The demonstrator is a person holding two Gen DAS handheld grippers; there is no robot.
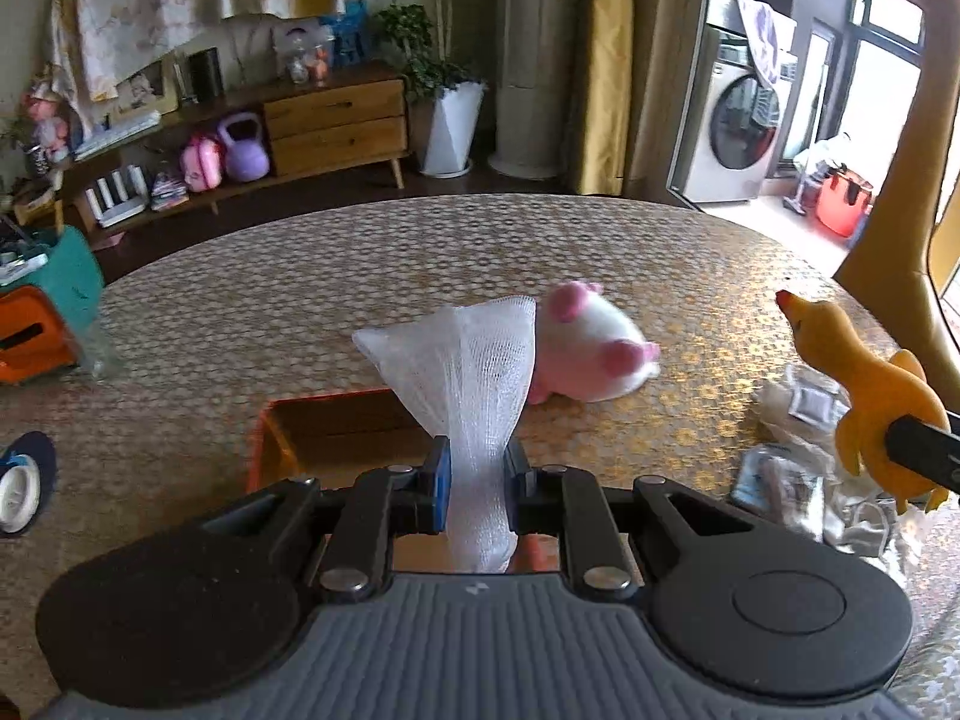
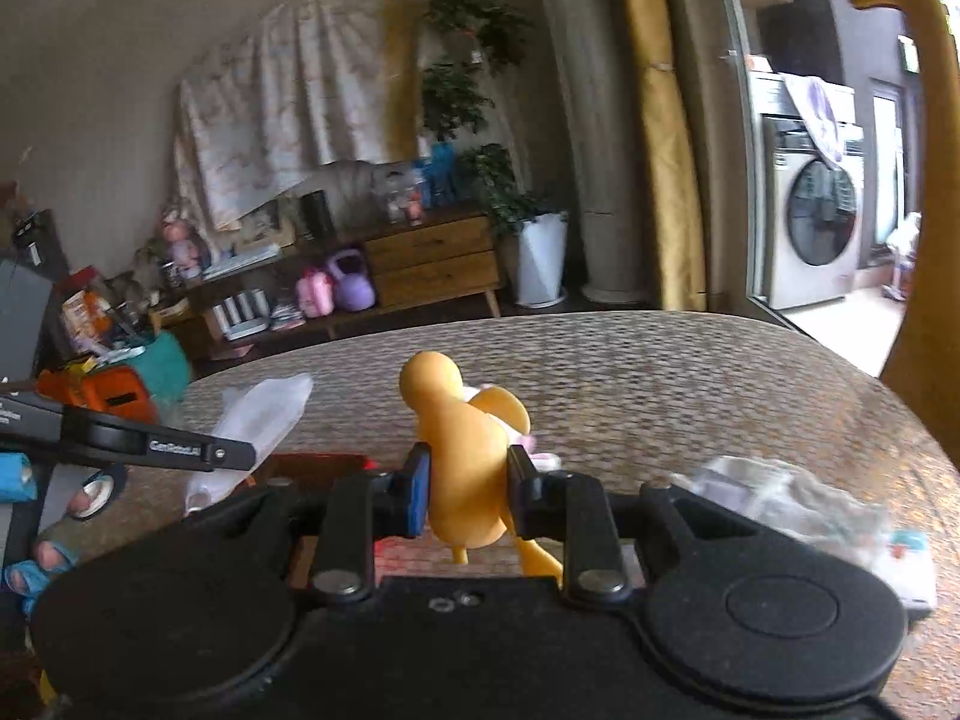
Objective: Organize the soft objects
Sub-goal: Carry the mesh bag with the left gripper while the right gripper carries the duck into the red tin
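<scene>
Gold-patterned cloth covers the round bench (image 1: 360, 276), with a wooden sideboard (image 1: 336, 120), a potted plant (image 1: 447, 120) and a washing machine (image 1: 741, 132) in the room behind it. Above the near edge, the left hand-held gripper (image 1: 477, 480) pinches a white mesh pouch (image 1: 474, 372) between its pads, the pouch fanning out past the fingertips. Under it, an orange-rimmed box (image 1: 336, 432) sits on the bench near that edge. A pink-and-white plush toy (image 1: 591, 348) lies toward the middle of the bench. Toward the right edge, the right hand-held gripper (image 2: 468, 489) is clamped on the body of a yellow rubber chicken (image 2: 462, 438), held clear of the surface above crumpled clear packets (image 1: 798, 462). A tall yellow giraffe figure (image 2: 930, 180) stands beyond the right edge.
</scene>
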